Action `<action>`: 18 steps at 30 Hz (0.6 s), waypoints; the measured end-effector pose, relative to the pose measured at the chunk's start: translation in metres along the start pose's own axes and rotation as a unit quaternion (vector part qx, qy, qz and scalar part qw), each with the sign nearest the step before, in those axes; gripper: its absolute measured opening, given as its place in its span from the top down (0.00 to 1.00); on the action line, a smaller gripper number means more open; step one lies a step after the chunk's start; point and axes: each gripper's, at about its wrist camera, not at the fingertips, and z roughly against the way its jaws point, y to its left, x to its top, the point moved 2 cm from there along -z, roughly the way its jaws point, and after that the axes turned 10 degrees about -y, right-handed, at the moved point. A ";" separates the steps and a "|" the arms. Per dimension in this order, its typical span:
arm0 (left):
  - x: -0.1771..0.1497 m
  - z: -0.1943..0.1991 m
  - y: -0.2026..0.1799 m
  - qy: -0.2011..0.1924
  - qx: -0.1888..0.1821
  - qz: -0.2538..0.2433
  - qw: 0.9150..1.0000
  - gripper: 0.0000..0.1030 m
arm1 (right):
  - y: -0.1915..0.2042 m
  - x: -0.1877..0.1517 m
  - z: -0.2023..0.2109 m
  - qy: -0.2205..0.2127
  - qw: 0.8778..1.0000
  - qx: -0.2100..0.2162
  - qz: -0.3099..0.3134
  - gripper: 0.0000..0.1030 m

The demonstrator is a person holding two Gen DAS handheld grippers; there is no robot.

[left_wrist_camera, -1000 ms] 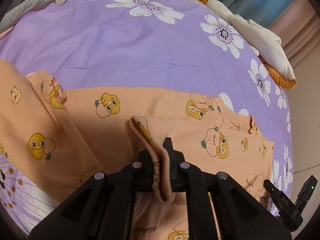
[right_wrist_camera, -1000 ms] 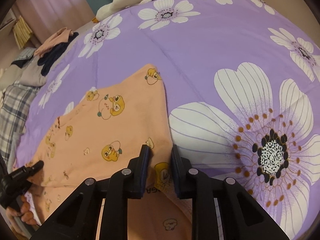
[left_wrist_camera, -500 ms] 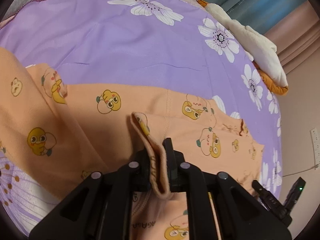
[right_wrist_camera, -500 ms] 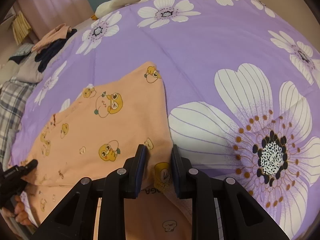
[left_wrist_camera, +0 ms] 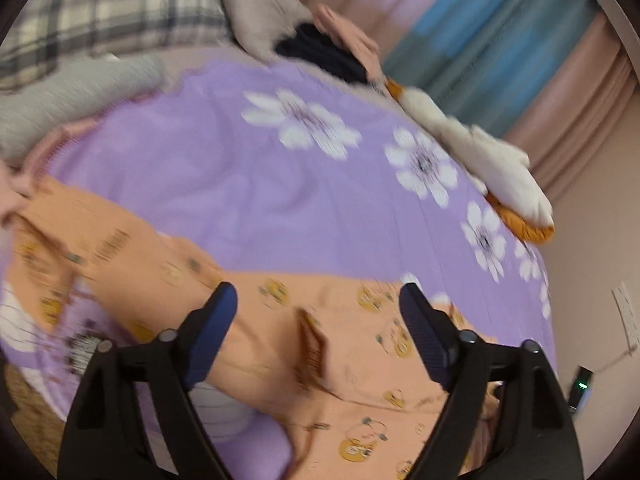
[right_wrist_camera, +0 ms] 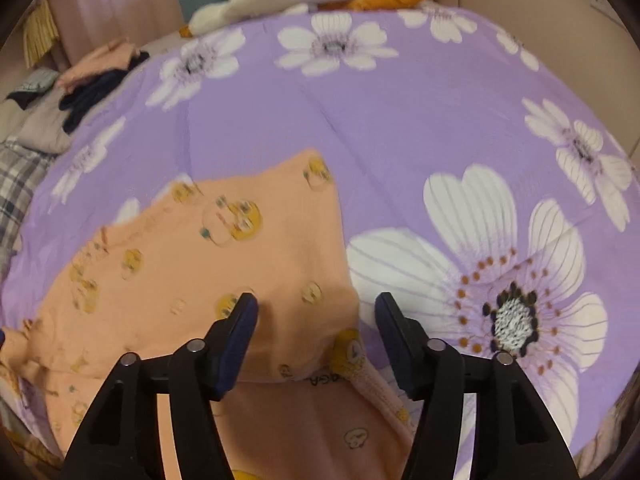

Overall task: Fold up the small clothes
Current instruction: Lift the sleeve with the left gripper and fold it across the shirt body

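Both grippers have let go since a moment ago: the left gripper [left_wrist_camera: 318,312], which had a fold of cloth pinched tight, has lifted back from the bed with its jaws opening wide, and the right gripper [right_wrist_camera: 316,320], which was clamped on the hem, is opening too. Nothing is pressed between either pair of pads now; the cloth just lies below them.

The garment [right_wrist_camera: 224,264] is a small peach-orange piece printed with little yellow cartoon figures, lying on the purple bedspread [right_wrist_camera: 400,120] with its big white flowers. It is doubled over on itself, the top layer fairly smooth. In the right wrist view a lower layer with printed lettering at its band shows beneath the fold, right under the gripper. One corner of the folded layer points away toward the far side of the bed.

In the left wrist view the garment [left_wrist_camera: 340,344] is blurred, but its long axis runs across the picture from left to right, a loose flap standing up between the open fingers. A heap of other clothes [left_wrist_camera: 328,56] sits at the far edge of the bed.
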 end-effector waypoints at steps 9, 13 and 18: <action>0.017 0.026 0.049 -0.082 0.107 0.086 0.987 0.13 | 0.028 0.020 0.045 -0.097 0.993 0.063 0.012 0.09; 0.019 0.022 0.063 -0.071 0.125 0.117 0.983 0.14 | 0.041 0.019 0.042 -0.094 0.993 0.069 0.029 0.09; 0.015 0.009 0.081 -0.042 0.137 0.152 0.978 0.14 | 0.054 0.014 0.036 -0.078 0.994 0.070 0.041 0.09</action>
